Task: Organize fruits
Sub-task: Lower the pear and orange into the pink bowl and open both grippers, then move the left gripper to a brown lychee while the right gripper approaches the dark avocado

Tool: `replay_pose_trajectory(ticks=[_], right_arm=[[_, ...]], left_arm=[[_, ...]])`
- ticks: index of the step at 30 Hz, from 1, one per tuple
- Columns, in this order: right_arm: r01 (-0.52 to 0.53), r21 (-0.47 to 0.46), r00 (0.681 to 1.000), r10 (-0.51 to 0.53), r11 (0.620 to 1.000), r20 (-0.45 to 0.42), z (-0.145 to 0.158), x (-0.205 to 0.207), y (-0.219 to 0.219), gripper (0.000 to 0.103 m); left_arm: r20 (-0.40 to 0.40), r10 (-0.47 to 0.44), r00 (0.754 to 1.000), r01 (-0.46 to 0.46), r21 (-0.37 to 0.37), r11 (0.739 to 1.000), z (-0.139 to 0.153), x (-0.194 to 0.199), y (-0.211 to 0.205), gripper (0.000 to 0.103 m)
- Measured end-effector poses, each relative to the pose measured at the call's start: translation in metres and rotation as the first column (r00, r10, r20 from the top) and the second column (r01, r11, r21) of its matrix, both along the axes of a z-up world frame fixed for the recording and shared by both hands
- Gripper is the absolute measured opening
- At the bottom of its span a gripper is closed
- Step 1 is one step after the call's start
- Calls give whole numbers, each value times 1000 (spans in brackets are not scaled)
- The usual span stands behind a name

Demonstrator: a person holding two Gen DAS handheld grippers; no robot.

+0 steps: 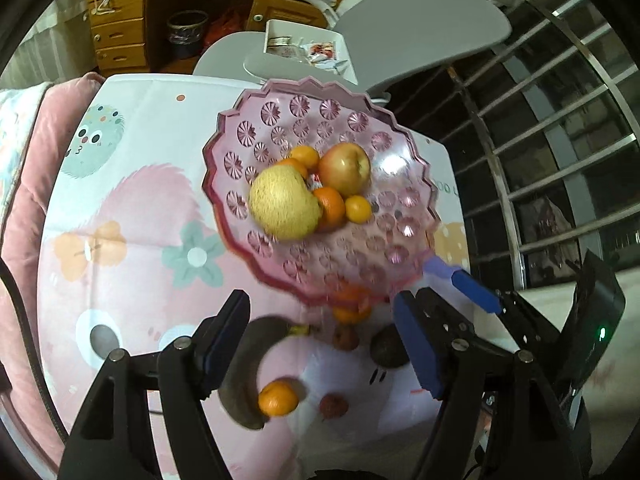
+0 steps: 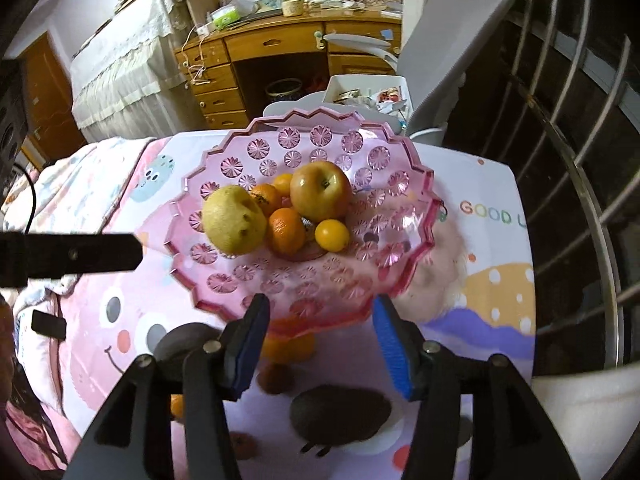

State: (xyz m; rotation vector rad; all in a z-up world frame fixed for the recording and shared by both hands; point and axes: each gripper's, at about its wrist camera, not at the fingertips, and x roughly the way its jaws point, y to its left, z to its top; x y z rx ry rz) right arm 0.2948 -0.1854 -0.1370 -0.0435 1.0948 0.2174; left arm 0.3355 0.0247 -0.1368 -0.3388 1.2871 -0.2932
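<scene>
A pink scalloped fruit bowl [image 1: 352,256] [image 2: 224,280] stands on the patterned cloth. It holds a yellow pear [image 1: 282,202] [image 2: 234,220], an apple [image 1: 345,169] [image 2: 321,191] and several oranges [image 1: 330,206] [image 2: 286,230]. My left gripper [image 1: 324,344] is open and empty above loose fruit: a dark banana [image 1: 244,372], an orange [image 1: 278,398], a small red fruit [image 1: 333,406] and a dark avocado [image 1: 386,346]. My right gripper [image 2: 320,344] is open and empty just before the bowl's near rim, above the avocado [image 2: 340,412] and an orange [image 2: 288,348].
The cloth-covered table [image 1: 132,240] [image 2: 480,280] ends at the right beside a metal railing [image 1: 560,140] [image 2: 580,160]. A grey chair [image 1: 420,28] [image 2: 452,40] and a wooden desk [image 1: 120,12] [image 2: 280,44] stand behind. The right gripper's blue finger [image 1: 476,288] shows in the left wrist view.
</scene>
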Motion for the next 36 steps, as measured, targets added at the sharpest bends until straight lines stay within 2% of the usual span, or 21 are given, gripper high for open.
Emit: replay_pose_trajectory(ticks=[3,12,20,26,31,36], right_arm=[[56,-2,998,-56,998,-11,5,-15,1,60],[176,15,984,-176,984,-31,15,-60,-2,65],[263,45,961,-257,964,-105,7,-94,-9,66],[307,57,941,-293,950,-171,-3,-106,-16,67],[321,75,929,-299,944,-218,-13,-106,-25,68],[270,61,936,-247,961,-249,-23,-96,-30,69]], left_arm=[[8,-35,999,35,10,999,4,-18,3,73],[15,-147,989,146,43,988,1,-70,2,73],[-20,-221,975,222,70,973,-14,-109,-8,73],[-110,-211,971,217,43,975,-38,-119,-12,73],[-121,-175,977,180,29,983,-49,-122,-17,73],[-139,-104,985,110,35,993,-57,-122,-25,73]])
